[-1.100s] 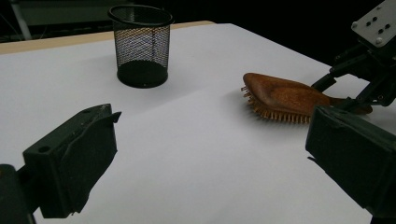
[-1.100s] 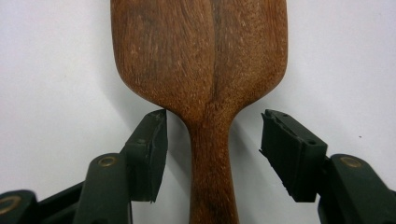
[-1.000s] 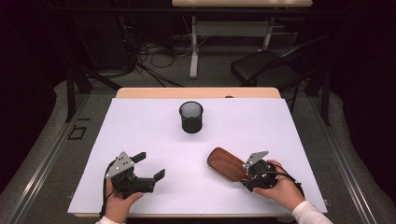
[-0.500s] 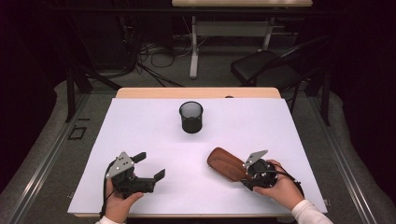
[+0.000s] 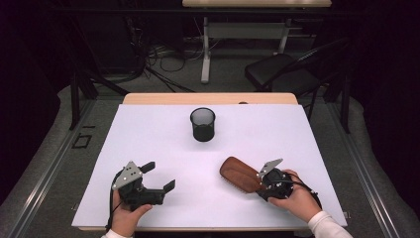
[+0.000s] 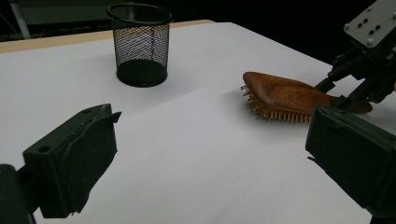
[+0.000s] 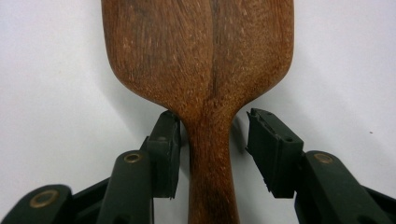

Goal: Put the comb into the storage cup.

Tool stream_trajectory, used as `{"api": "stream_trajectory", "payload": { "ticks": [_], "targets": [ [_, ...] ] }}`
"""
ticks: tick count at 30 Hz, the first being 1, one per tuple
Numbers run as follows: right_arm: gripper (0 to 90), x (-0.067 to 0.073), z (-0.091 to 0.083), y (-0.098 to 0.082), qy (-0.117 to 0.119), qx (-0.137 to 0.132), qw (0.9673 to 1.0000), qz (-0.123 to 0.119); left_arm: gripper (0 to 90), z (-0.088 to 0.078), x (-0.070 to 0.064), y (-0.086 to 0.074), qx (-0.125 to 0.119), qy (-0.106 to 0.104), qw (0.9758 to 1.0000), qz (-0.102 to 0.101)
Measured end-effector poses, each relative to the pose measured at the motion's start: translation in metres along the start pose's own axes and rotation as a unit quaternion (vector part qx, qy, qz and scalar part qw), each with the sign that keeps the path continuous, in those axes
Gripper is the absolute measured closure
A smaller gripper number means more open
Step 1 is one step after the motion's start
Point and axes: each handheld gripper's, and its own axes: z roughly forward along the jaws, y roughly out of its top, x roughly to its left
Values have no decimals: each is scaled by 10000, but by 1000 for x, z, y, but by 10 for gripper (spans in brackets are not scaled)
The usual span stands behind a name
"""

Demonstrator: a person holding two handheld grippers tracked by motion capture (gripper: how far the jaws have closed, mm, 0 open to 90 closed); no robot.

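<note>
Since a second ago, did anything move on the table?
The right claw has just been closing its jaws around the wooden hairbrush's handle; a gap shows on one side, so it isn't gripped yet. The brush, the mesh cup and the open left claw stayed put.

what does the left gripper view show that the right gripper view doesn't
Left gripper view: the black wire-mesh cup standing upright beyond the brush, the brush's bristles facing down on the white table sheet, and the left tongs wide open with nothing between them.

Right gripper view: the right tongs straddling the handle; the jaws have just been closing, the left pad at the wood, the right pad with a gap.

Both: the brown wooden paddle hairbrush and the sheet.
</note>
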Motion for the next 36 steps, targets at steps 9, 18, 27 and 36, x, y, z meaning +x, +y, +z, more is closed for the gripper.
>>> {"api": "stream_trajectory", "payload": {
  "ticks": [9, 18, 27, 36],
  "targets": [
    [586, 1, 1, 1, 39, 11, 10000, 54, 18, 0, 0, 0, -3, -8, 10000, -10],
    [651, 1, 0, 2, 102, 32, 9999, -25, 18, 0, 0, 0, -2, 1, 10000, -19],
    [684, 2, 0, 2, 113, 47, 9999, -88, 18, 0, 1, 0, 2, -17, 10000, -21],
    [703, 2, -1, 0, 97, 9, 9999, -95, 18, 0, 1, 0, 2, -10, 10000, -22]
  ]
}}
